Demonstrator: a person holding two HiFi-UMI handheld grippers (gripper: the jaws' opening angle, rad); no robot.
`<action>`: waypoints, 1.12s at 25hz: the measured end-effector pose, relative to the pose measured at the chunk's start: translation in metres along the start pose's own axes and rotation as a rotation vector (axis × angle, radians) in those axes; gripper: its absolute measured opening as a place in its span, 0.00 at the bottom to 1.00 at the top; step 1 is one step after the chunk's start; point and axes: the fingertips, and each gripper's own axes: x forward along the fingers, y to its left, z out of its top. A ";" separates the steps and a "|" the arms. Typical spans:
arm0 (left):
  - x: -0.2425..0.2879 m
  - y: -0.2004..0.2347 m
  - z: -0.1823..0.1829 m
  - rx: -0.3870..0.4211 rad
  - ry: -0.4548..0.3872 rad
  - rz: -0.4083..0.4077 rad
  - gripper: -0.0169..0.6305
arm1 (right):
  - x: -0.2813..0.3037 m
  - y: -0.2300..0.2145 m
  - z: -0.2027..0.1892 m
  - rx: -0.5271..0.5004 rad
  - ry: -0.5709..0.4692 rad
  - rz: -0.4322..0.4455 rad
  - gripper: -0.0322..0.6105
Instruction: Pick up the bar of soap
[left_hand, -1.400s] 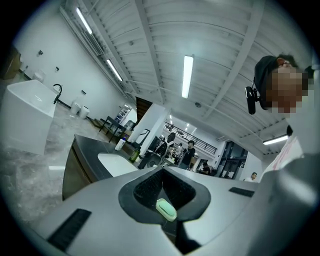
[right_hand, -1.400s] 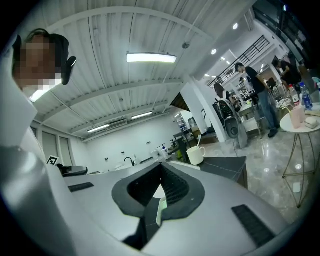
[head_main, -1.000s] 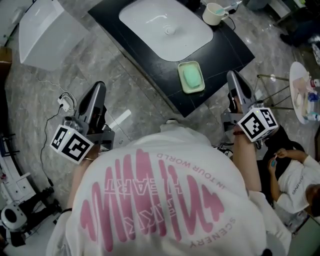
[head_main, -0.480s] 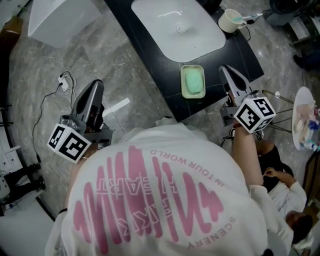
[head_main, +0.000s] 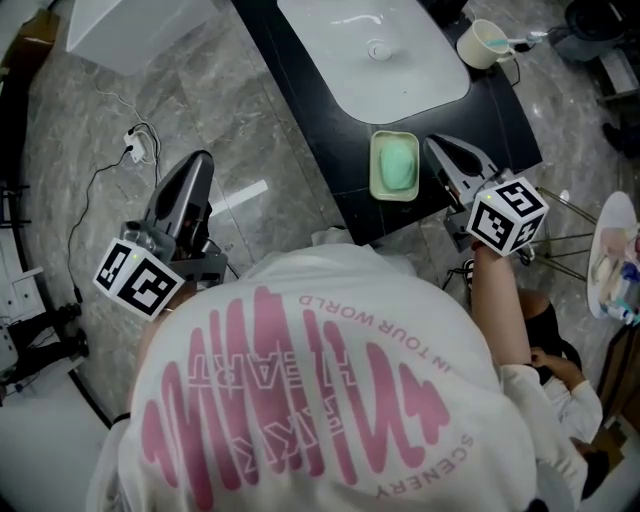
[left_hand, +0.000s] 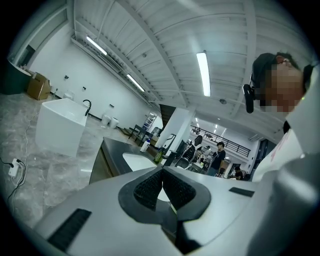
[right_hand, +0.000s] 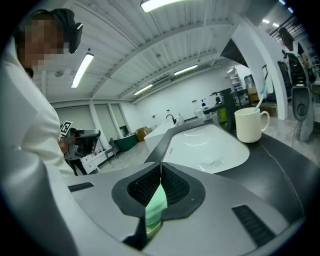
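On the black tabletop (head_main: 500, 110), just in front of the white sink basin (head_main: 340, 50), the green bar of soap (head_main: 397, 163) lies in its pale green soap dish (head_main: 394, 195). Nothing holds it, so I judge that the task is only at the approach and the pick itself is not yet done.

From the head view, my right claw (head_main: 434, 143) is just beside the dish, on its right side, with its tip pointing toward the basin. From the right gripper view, the 2 jaws of this claw (right_hand: 161, 164) are pressed together and nothing is clamped between them. The green of the soap (right_hand: 156, 205) shows only through the gap below them, so the bar is under and ahead of the claw, not inside it. Behind stands a white cup (right_hand: 250, 125) with a toothbrush, well apart from the soap.

My left claw (head_main: 203, 158) hangs over the grey floor (head_main: 260, 100), well apart from the tabletop. Its own view shows its jaws (left_hand: 161, 172) closed too, and empty.

What is left, in my judgement: open the right claw, bring it around the bar, close on it, then lift it out of the dish.
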 end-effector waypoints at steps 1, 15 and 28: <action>0.001 0.001 0.000 0.002 0.004 0.002 0.04 | 0.005 0.002 -0.002 -0.011 0.026 0.023 0.07; 0.008 0.012 -0.001 -0.002 0.020 0.011 0.04 | 0.037 0.033 -0.052 -0.415 0.497 0.245 0.56; -0.007 0.019 0.004 0.003 -0.016 0.008 0.04 | 0.047 0.036 -0.094 -0.805 0.892 0.235 0.64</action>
